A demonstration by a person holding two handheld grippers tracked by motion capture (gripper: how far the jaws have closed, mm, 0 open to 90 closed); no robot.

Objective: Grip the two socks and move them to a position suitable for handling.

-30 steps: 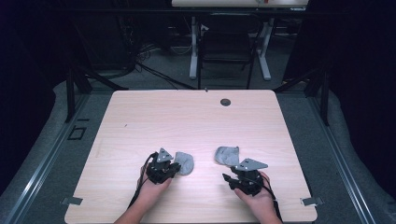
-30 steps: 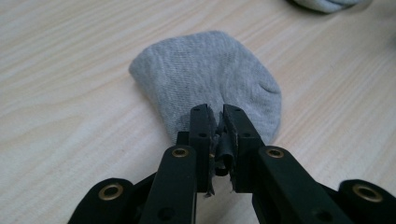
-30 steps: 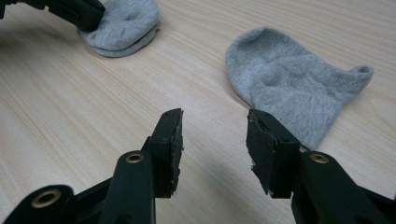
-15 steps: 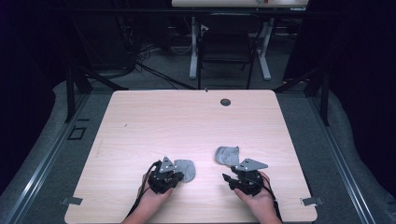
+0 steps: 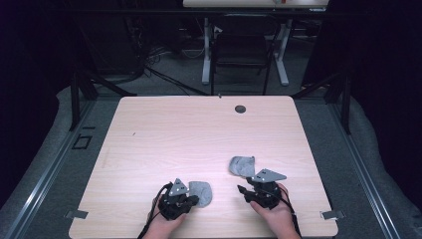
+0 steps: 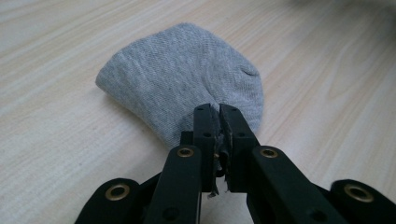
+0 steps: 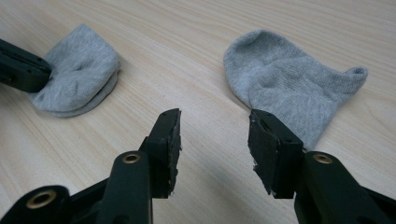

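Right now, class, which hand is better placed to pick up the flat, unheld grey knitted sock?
Right. The right gripper is open with the flat grey knitted sock just beyond it; the left gripper is shut on the folded grey sock.

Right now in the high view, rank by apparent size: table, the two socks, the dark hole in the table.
1. Table
2. Right sock and left sock: look alike, left partly hidden by the left gripper
3. Hole

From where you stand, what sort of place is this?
Probably a lab or workshop: a bare wooden table on grey floor matting, desk legs and loose cables behind, dark surroundings.
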